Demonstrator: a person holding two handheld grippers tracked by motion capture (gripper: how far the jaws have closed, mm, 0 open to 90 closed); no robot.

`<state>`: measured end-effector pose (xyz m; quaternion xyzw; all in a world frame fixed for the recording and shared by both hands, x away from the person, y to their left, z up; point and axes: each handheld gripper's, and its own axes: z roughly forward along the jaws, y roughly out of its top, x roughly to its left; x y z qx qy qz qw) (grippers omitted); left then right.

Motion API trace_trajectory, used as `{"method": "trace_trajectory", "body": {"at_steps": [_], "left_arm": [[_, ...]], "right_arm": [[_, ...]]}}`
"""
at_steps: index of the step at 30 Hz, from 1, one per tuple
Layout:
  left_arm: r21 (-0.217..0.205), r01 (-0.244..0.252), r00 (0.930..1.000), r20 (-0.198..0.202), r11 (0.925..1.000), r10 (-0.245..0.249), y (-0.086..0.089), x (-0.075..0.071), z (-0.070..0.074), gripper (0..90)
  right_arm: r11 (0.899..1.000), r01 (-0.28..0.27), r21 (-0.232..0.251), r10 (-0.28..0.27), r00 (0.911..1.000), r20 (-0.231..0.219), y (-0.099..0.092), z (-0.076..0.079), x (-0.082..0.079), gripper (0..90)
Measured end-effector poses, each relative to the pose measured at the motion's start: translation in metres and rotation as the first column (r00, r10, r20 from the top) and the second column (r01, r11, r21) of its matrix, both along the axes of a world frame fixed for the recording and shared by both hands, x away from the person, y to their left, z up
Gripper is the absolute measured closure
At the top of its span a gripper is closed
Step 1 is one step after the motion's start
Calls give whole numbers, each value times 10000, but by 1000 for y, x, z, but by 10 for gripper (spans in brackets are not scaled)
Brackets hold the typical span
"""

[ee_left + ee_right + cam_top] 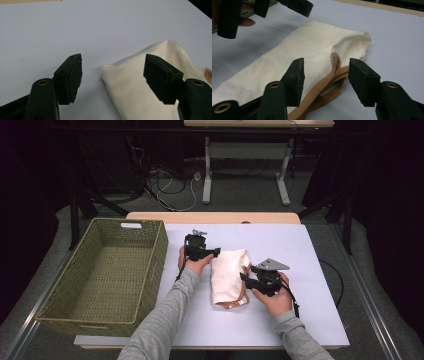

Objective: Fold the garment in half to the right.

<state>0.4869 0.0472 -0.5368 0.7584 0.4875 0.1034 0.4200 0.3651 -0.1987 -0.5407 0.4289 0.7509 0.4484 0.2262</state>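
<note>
the bag (229,278), cream cloth, lies folded on the white table (300,250), between both grippers. left gripper (210,254): jaws apart, nothing clamped; its own view places the bag's corner (130,82) between and below the jaws. right gripper (247,281): jaws apart, free of the bag; its own view adds tan straps (329,82) running out between the jaws. high view adds a woven basket (155,255) at table left, and cables (170,187) on the floor behind.
</note>
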Motion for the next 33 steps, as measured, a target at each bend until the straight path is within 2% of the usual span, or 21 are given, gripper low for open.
{"method": "trace_trajectory", "body": {"at_steps": [4,12,17,21,24,28,30,33], "left_arm": [[-67,22,9998,-212,10000,-24,-1,3,-4,323],[-354,-31,9951,-993,9994,-4,-5,11,-11,382],[-508,-234,9881,-1528,9984,154,-4,14,-14,406],[-867,-440,9777,-2085,9953,251,-4,16,-18,429],[-996,-578,9762,-2141,9933,353,-5,17,-19,448],[-964,-349,9738,-2272,9947,122,-9,17,-18,496],[-831,-358,9734,-2287,9959,159,-13,17,-18,518],[-294,-247,9752,-2206,9993,176,-18,17,-16,576]], "right_arm": [[9999,-92,-113,92,10000,23,0,1,-1,445],[9999,-97,70,97,9999,33,-1,3,-1,437],[9997,-45,229,43,10000,80,-2,4,-2,438],[9997,-38,244,37,10000,66,-3,5,-2,439],[9997,-62,232,58,9999,136,-4,5,-2,439],[9995,-3,309,-1,9999,126,-4,5,-2,440],[9995,0,319,-4,9999,141,-5,6,-2,440],[9995,2,313,-7,9999,151,-4,6,-2,440]]}}
